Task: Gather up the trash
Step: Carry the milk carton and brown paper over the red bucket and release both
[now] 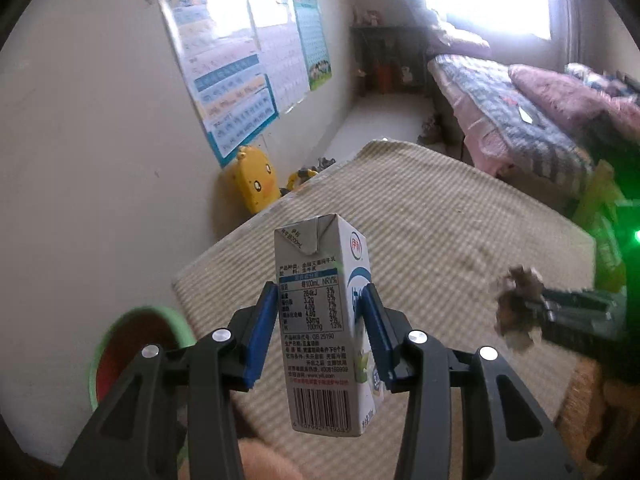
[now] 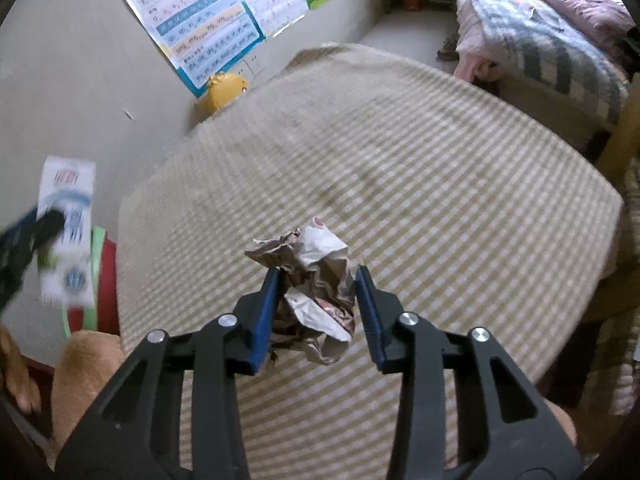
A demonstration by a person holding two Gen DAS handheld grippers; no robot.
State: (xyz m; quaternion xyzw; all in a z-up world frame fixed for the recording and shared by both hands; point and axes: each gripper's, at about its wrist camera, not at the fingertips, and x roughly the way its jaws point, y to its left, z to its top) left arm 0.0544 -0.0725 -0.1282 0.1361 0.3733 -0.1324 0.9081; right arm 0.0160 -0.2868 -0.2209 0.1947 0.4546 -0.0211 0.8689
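Left wrist view: left gripper (image 1: 322,300) clamped partway closed on milk carton (image 1: 320,308), blue pads pressing both narrow sides. Carton upright, nutrition panel and barcode facing camera, lifted clear over checked tablecloth (image 1: 420,216). Green-rimmed bin (image 1: 120,344) with red inside at 8 o'clock, on floor beside table edge. Crumpled paper wad (image 1: 518,312) at 3 o'clock, pinched in right gripper (image 1: 538,312), blurred, above the cloth. Yellow duck toy (image 1: 256,182) at 11 o'clock against wall, under posters (image 1: 236,64). Bed (image 1: 520,100) with blue plaid cover at 1 o'clock.

Right wrist view: right gripper (image 2: 316,276) closed down on crumpled paper wad (image 2: 316,284), pads squeezing its sides, wad held off tablecloth (image 2: 400,152). Wad brown and white, printing not readable. Milk carton (image 2: 66,232) at 9 o'clock, motion-blurred, in left gripper (image 2: 52,220), directly above bin (image 2: 102,276). Bin partly hidden by carton, red interior and green rim showing. Duck toy (image 2: 222,92) at 11 o'clock by table's far corner. Bed (image 2: 540,32) at 1 o'clock.
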